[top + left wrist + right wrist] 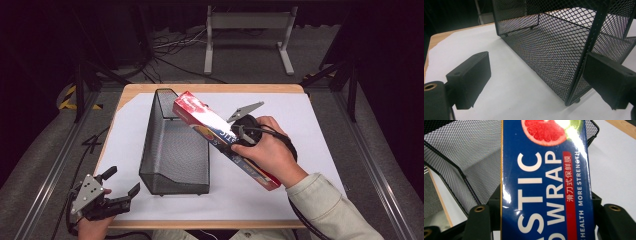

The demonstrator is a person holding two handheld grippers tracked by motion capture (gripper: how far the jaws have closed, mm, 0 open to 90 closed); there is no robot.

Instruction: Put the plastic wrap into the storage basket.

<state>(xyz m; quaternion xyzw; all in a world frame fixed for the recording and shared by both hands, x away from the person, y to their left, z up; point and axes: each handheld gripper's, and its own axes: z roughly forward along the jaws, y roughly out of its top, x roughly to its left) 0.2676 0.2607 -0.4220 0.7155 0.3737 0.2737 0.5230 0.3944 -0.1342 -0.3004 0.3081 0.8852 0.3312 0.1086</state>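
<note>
A long blue and red plastic wrap box (220, 137) is held tilted above the table, its far end over the rim of a black wire mesh basket (172, 145). My right gripper (239, 140) is shut on the box near its middle. In the right gripper view the plastic wrap box (546, 182) sits between the two black jaws, with the mesh basket (461, 162) behind it. My left gripper (122, 181) stands open at the table's front left corner, nothing between its fingers. In the left gripper view the near corner of the mesh basket (564, 50) stands just ahead of the open left gripper (536, 82).
A white sheet (310, 135) covers the wooden table (215, 88). Beyond the table stand a white metal frame (248, 35) and loose cables (170, 45) on the floor. Metal rails (50, 165) run along both sides.
</note>
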